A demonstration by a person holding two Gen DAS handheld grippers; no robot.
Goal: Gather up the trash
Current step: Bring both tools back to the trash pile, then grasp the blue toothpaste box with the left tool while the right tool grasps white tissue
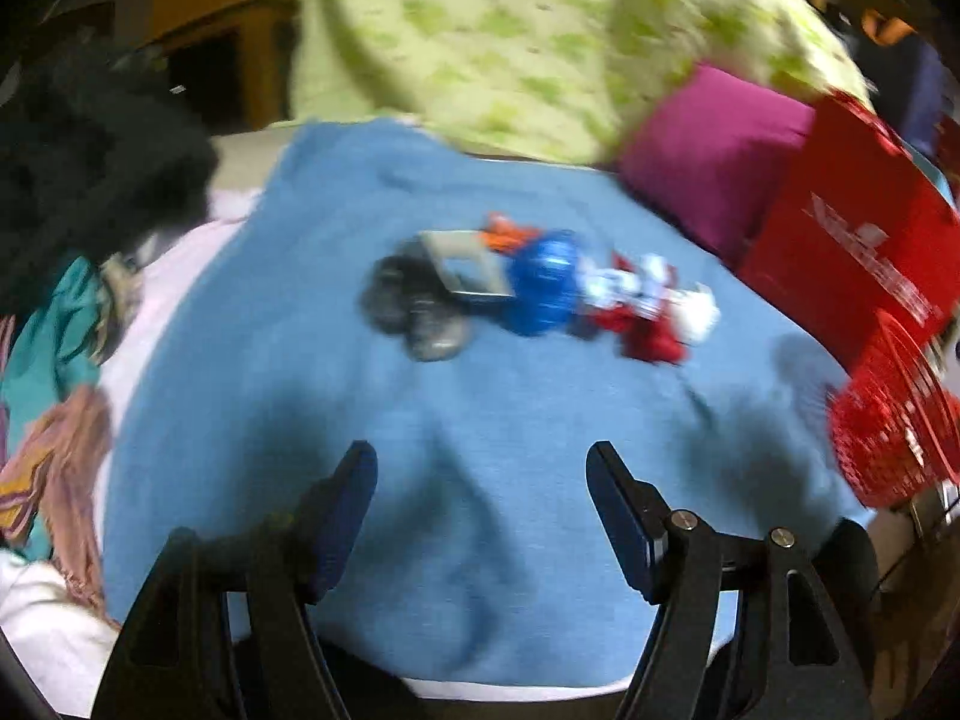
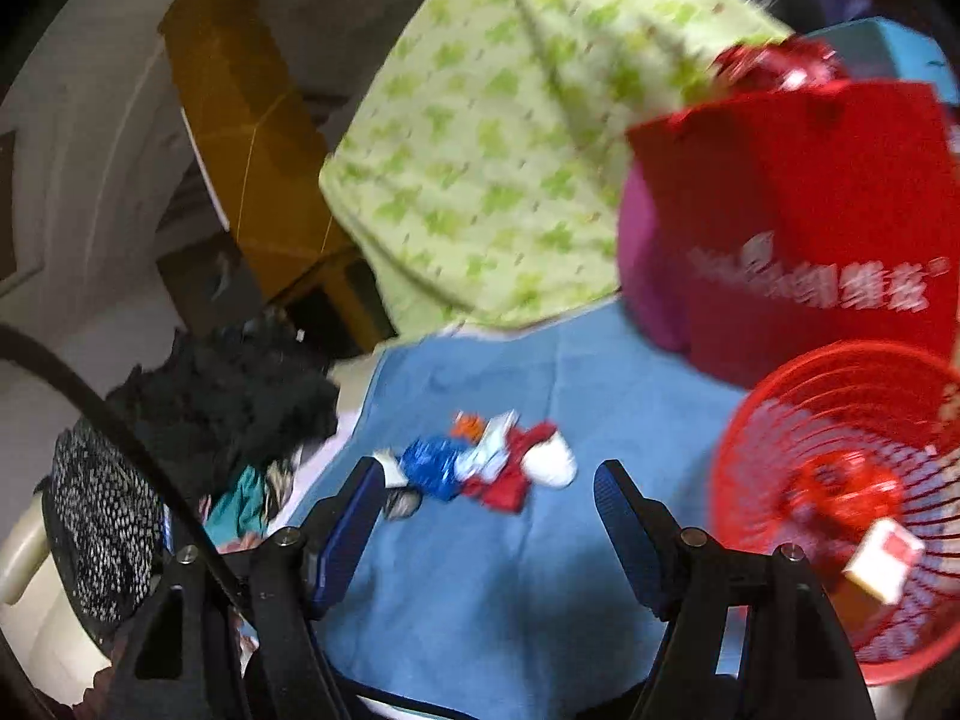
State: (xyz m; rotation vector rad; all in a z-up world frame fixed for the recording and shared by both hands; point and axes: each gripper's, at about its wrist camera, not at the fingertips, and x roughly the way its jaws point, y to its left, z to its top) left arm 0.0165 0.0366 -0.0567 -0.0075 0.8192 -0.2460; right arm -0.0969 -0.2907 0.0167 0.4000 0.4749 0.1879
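Observation:
A small heap of trash lies on the blue cloth (image 1: 288, 372): a dark crumpled wrapper (image 1: 414, 306), a shiny blue wrapper (image 1: 543, 285), a red and white wrapper (image 1: 651, 303) and an orange scrap (image 1: 507, 234). My left gripper (image 1: 483, 474) hangs open over bare cloth, short of the heap, nothing between its fingers. In the right wrist view the same heap shows, with its blue wrapper (image 2: 435, 465) and red and white wrapper (image 2: 522, 468). My right gripper (image 2: 489, 495) stands open just before it, empty. A red mesh basket (image 2: 774, 420) at the right holds red trash and a small box (image 2: 885, 558).
A red bag (image 2: 810, 228) and a magenta cushion (image 1: 714, 162) stand behind the basket. A green patterned cloth (image 2: 498, 150) lies at the back. Dark and coloured clothes (image 1: 78, 180) are piled at the left. Both views are blurred.

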